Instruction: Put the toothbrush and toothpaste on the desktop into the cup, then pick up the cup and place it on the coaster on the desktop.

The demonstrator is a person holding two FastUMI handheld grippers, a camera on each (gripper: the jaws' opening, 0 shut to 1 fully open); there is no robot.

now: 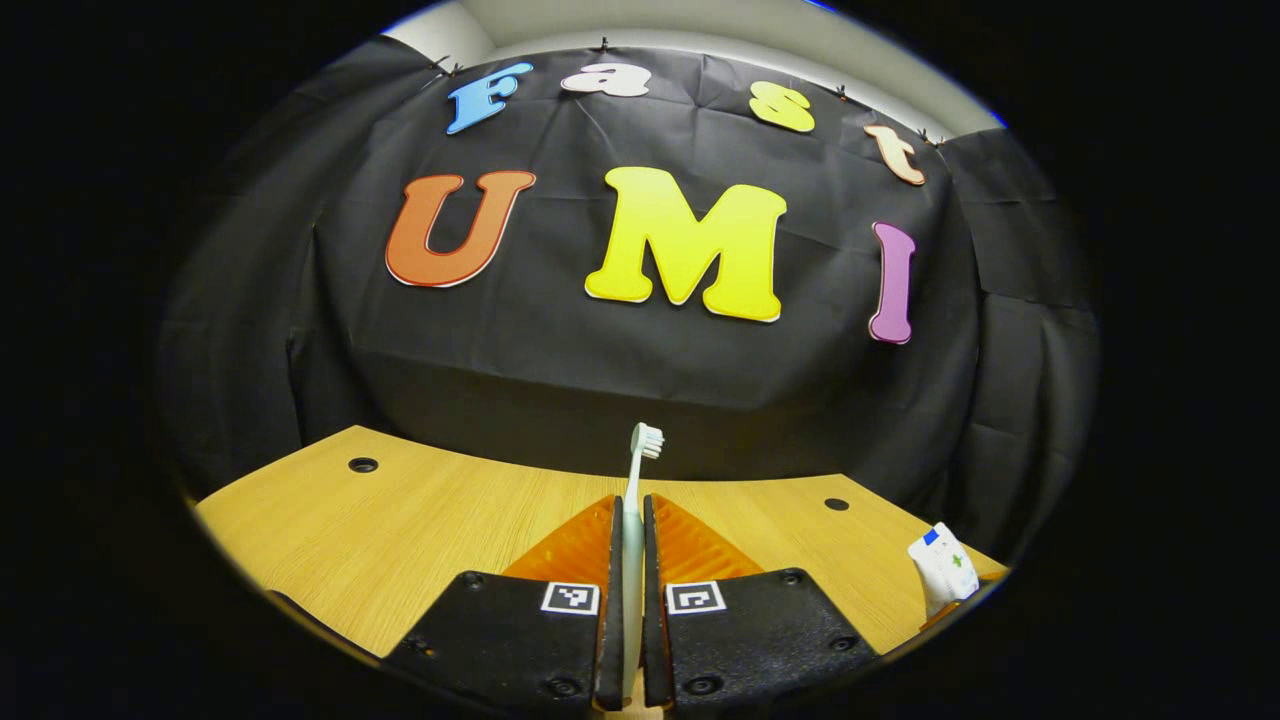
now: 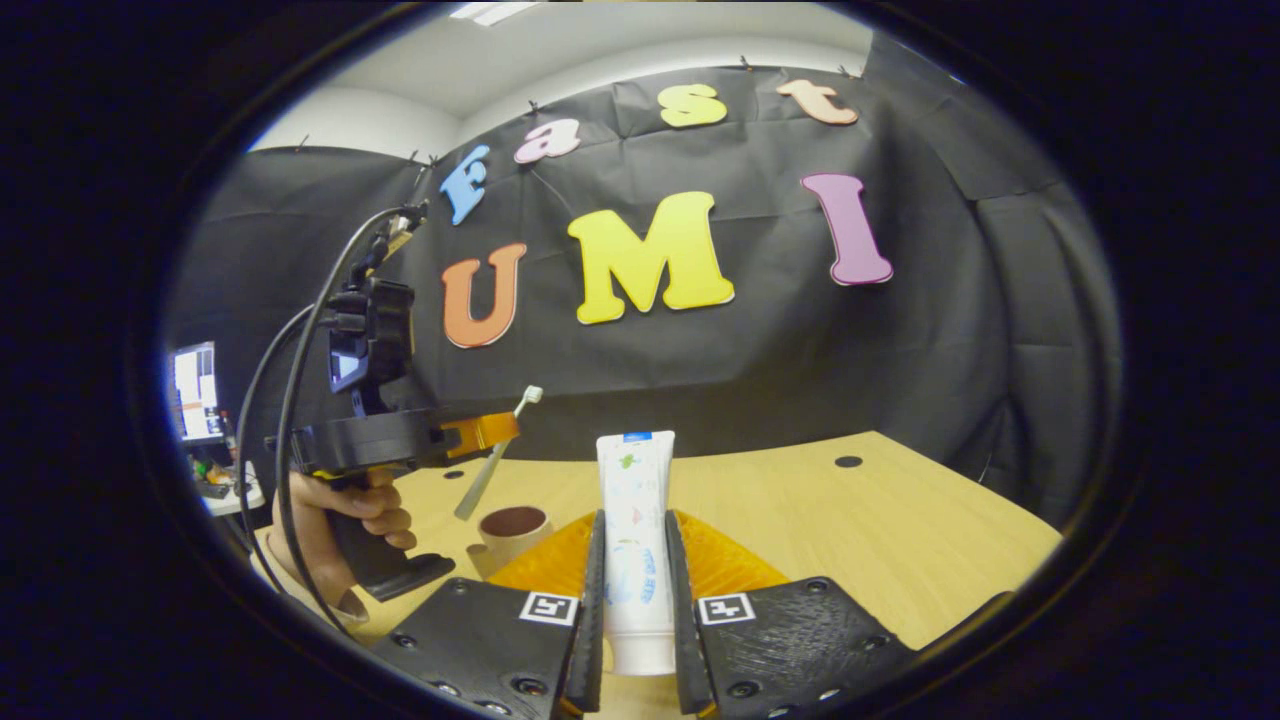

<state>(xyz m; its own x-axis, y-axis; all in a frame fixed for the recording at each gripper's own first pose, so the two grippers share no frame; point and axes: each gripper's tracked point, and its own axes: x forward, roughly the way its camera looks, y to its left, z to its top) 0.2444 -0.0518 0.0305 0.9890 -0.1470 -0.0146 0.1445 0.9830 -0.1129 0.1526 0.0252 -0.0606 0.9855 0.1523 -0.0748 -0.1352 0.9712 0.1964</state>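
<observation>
Above the desk [image 2: 900,530], left gripper [image 1: 632,520] clamps the toothbrush [image 1: 634,520], right gripper [image 2: 634,545] the toothpaste [image 2: 634,500] (handle base hidden).

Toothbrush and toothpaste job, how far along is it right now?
Both pickups look done. The left gripper is shut on the white toothbrush, lifted above the light wooden desktop. The right gripper is shut on the white toothpaste tube, also off the desk. The beige cup stands below the left gripper, apparently empty. Left: drop both in, then move the cup to the coaster.
</observation>
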